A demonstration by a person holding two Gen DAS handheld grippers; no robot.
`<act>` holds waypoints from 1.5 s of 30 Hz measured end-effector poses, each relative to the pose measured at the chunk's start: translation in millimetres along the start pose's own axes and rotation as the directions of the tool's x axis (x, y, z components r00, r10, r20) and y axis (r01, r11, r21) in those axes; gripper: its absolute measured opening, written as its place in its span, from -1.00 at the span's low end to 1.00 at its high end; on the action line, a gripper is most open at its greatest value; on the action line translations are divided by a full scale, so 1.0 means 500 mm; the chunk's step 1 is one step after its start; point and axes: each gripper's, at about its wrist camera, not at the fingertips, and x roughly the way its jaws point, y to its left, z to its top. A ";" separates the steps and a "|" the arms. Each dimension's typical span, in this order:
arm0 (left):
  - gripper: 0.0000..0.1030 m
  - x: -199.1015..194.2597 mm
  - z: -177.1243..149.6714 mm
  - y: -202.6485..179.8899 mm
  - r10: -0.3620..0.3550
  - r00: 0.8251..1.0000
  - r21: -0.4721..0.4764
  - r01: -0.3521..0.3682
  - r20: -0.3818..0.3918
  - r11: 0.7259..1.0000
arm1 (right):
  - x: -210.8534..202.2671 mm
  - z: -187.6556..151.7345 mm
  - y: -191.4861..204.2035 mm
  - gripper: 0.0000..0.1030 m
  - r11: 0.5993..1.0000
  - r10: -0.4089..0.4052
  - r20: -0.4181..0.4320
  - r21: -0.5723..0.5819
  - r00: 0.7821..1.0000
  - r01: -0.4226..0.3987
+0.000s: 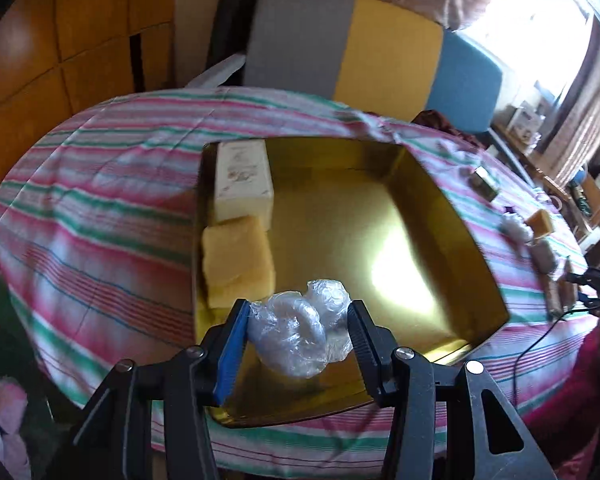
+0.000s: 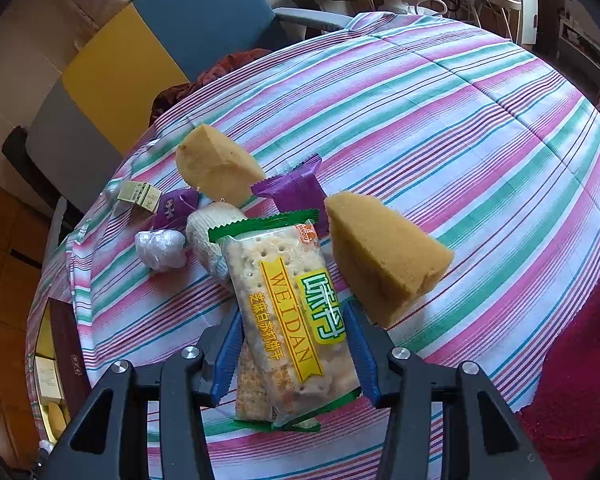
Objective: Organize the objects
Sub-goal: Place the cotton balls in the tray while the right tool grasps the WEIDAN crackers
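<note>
In the left wrist view, the left gripper (image 1: 298,326) pinches a crumpled clear plastic bundle (image 1: 300,330), a shiny, wrinkled, translucent lump with two rounded lobes. It has no clear long axis; the lobes bulge forward and upward past the fingertips, and each finger presses a side of it. It hangs over the near part of the gold tray (image 1: 432,184), whose floor glares with reflected light. In the tray's left side a cream box (image 1: 242,180) lies lengthwise, pointing away, and a yellow sponge (image 1: 238,260) sits just nearer, touching it. The tray rests on a striped tablecloth (image 1: 112,184)

In the right wrist view, the right gripper (image 2: 292,344) pinches a cracker packet (image 2: 288,312), clear film with green crimped ends, a yellow "WEIDAN" band and pale crackers inside. Its long axis runs forward, tilted slightly left at the far end; the fingers clamp its long edges near the middle. Beside it lie a wedge sponge (image 2: 384,256), another sponge chunk (image 2: 216,164), a purple wrapper (image 2: 296,188), a white knitted roll (image 2: 208,232) and a plastic ball (image 2: 160,248)
</note>
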 end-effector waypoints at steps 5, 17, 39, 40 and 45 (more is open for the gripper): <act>-0.01 0.024 -0.013 0.006 0.045 0.999 0.003 -0.045 -0.019 0.999 | -0.006 -0.002 -0.005 -0.03 1.000 0.003 0.007 -0.002 1.000 -0.003; 0.06 0.018 -0.015 0.023 0.093 0.996 -0.003 -0.093 0.005 0.996 | -0.009 0.000 -0.004 -0.03 1.000 0.001 0.030 0.004 1.000 -0.002; 0.27 -0.024 0.006 -0.057 0.134 0.981 0.030 -0.140 0.143 0.990 | -0.094 -0.025 0.054 -0.03 0.997 0.063 0.127 -0.052 0.990 -0.057; 0.27 -0.024 0.005 -0.058 0.132 0.981 0.031 -0.137 0.145 0.990 | -0.101 -0.029 0.074 -0.03 0.995 0.077 0.127 -0.071 0.989 -0.069; 0.27 -0.027 0.000 -0.053 0.128 0.981 0.020 -0.132 0.146 0.991 | -0.129 -0.050 0.198 -0.03 0.971 0.157 0.113 -0.201 0.981 -0.133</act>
